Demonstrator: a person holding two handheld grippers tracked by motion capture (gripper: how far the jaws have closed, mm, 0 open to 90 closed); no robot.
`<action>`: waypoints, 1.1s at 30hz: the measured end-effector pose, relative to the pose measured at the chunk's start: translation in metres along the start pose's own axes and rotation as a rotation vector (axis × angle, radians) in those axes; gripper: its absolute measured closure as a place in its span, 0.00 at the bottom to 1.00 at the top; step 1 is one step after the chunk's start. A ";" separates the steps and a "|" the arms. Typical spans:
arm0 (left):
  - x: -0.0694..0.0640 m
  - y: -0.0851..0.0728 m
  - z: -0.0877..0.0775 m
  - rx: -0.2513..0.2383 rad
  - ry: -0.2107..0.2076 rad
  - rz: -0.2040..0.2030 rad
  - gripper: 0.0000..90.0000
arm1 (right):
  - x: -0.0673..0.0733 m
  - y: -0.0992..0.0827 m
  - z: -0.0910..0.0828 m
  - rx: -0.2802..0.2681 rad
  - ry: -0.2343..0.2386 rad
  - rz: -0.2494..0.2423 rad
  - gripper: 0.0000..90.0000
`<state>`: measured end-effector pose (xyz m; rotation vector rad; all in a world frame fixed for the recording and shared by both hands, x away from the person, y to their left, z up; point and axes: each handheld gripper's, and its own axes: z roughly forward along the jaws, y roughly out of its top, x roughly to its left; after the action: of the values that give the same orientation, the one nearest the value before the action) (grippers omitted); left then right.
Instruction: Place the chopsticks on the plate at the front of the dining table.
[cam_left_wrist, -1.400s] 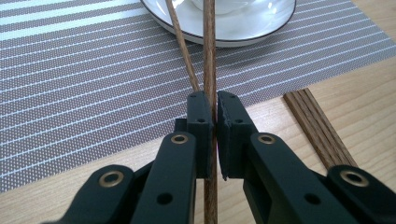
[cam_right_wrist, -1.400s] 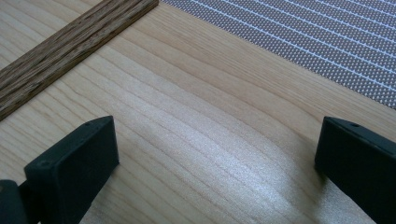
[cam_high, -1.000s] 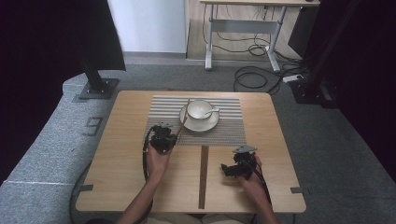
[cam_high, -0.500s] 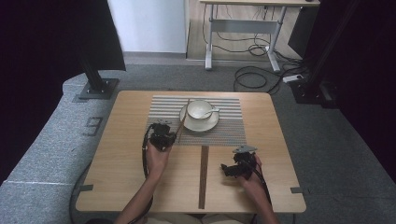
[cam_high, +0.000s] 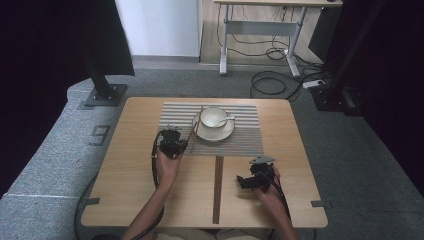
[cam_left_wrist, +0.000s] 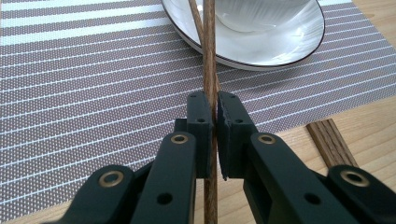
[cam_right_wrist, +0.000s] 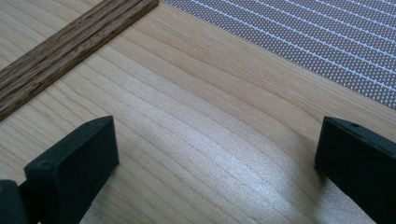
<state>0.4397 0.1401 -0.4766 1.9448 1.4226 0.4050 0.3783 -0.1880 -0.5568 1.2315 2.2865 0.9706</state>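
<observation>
My left gripper (cam_high: 176, 142) (cam_left_wrist: 212, 105) is shut on a pair of brown wooden chopsticks (cam_high: 194, 128) (cam_left_wrist: 208, 56) near their lower end. The sticks run forward and lie across the rim of a white saucer (cam_high: 216, 134) (cam_left_wrist: 280, 44). The saucer holds a white cup (cam_high: 213, 117) (cam_left_wrist: 261, 9) with a spoon (cam_high: 228, 119) in it. Cup and saucer stand on a striped placemat (cam_high: 240, 142) (cam_left_wrist: 70, 93). My right gripper (cam_high: 246, 181) (cam_right_wrist: 219, 140) is open low over bare wood at the front right, with nothing between its fingers.
A dark wooden strip (cam_high: 218, 187) (cam_right_wrist: 70, 42) (cam_left_wrist: 331, 142) runs down the middle of the table (cam_high: 125, 170) from the placemat's near edge to the front. Beyond the table lie grey carpet, stand bases and a desk with cables.
</observation>
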 end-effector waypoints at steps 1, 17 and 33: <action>0.000 0.000 0.000 0.000 0.000 0.000 0.94 | 0.000 0.000 0.000 0.000 0.000 0.000 0.00; 0.003 0.008 0.000 -0.005 -0.001 -0.017 0.94 | 0.000 0.000 0.000 0.000 0.000 0.000 0.00; 0.009 0.014 0.007 0.006 0.002 -0.040 0.94 | 0.000 0.000 0.000 0.000 0.000 0.000 0.00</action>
<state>0.4571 0.1439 -0.4740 1.9182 1.4629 0.3843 0.3783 -0.1880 -0.5568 1.2316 2.2866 0.9703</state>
